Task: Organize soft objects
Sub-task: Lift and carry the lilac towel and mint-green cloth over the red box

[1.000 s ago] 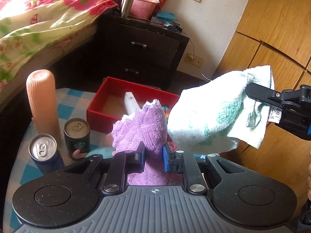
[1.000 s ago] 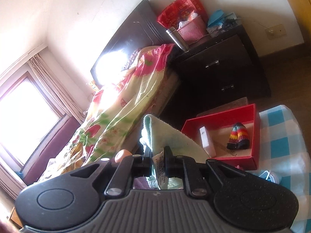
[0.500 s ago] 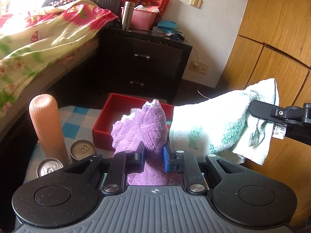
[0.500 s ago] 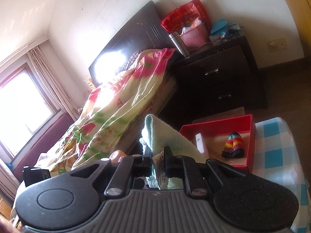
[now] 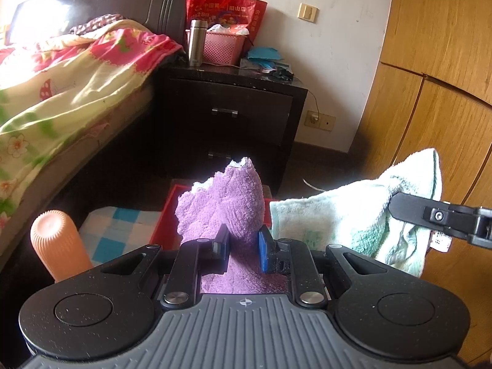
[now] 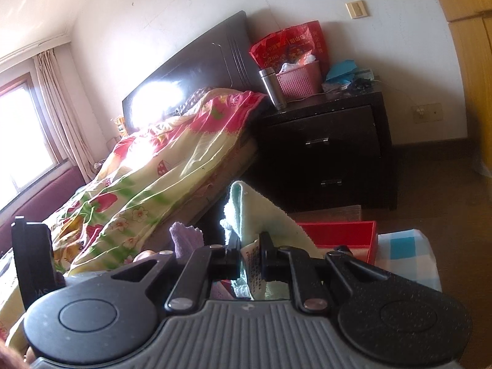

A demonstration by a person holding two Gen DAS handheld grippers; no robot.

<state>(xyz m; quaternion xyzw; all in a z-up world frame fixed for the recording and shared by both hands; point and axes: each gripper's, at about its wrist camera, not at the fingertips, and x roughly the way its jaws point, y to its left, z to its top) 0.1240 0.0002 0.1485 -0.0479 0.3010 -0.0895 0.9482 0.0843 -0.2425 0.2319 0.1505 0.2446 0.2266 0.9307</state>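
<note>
My left gripper (image 5: 243, 244) is shut on a purple towel (image 5: 224, 203) that stands up between its fingers. My right gripper (image 6: 249, 250) is shut on a pale green and white towel (image 6: 261, 218), which also shows in the left wrist view (image 5: 344, 224), held to the right of the purple one with the right gripper's fingers (image 5: 436, 215) clamped on its edge. The purple towel's tip shows in the right wrist view (image 6: 186, 240). Both towels hang well above a red box (image 6: 341, 235) on the blue-checked table (image 6: 406, 255). The box is mostly hidden behind the purple towel in the left wrist view (image 5: 166, 215).
A ribbed orange bottle (image 5: 57, 246) stands on the checked table (image 5: 120, 230) at the left. Beyond are a bed with a floral quilt (image 5: 61, 83), a dark nightstand (image 5: 227, 117) with a steel flask (image 5: 196, 43) and pink basket (image 5: 223, 47), and wooden wardrobe doors (image 5: 436, 77) at the right.
Both grippers have risen with their towels. The table, cans and red box have dropped low in both views; the cans are out of sight. Both grips are unchanged.
</note>
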